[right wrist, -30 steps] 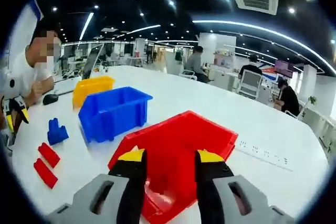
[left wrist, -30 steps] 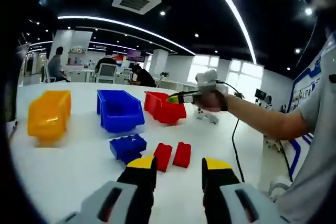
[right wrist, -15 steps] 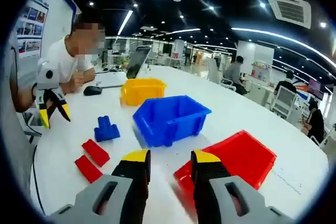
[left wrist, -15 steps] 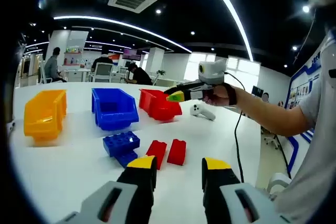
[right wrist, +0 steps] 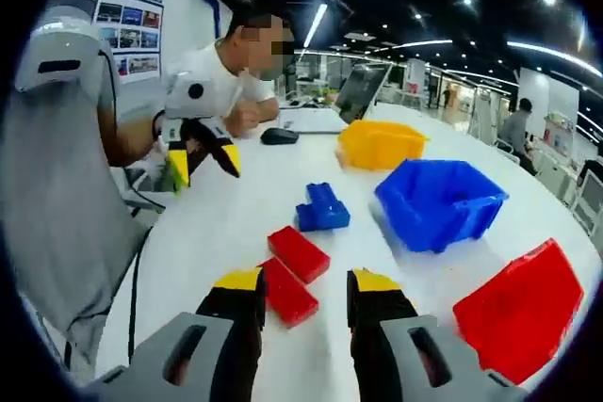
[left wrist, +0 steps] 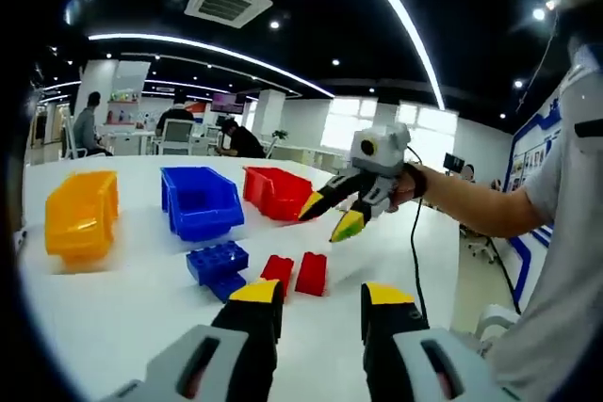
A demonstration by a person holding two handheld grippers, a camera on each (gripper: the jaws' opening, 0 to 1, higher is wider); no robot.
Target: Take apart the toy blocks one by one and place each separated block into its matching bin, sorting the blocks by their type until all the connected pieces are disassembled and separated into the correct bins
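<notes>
Both tongs are hovering open and empty over the white desk [left wrist: 113, 308], the left tongs [left wrist: 320, 294] and right tongs [right wrist: 300, 281] facing two red blocks [right wrist: 294, 270] lying beside joined blue blocks [left wrist: 219, 265], near yellow [left wrist: 80, 214], blue [left wrist: 198, 200] and red bins [left wrist: 278, 192].

red blocks [right wrist: 294, 270], perhaps navy block [right wrist: 322, 208]

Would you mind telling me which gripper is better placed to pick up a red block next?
Probably the right gripper: its open fingers already straddle the nearer red block. The left gripper hangs farther back.
</notes>
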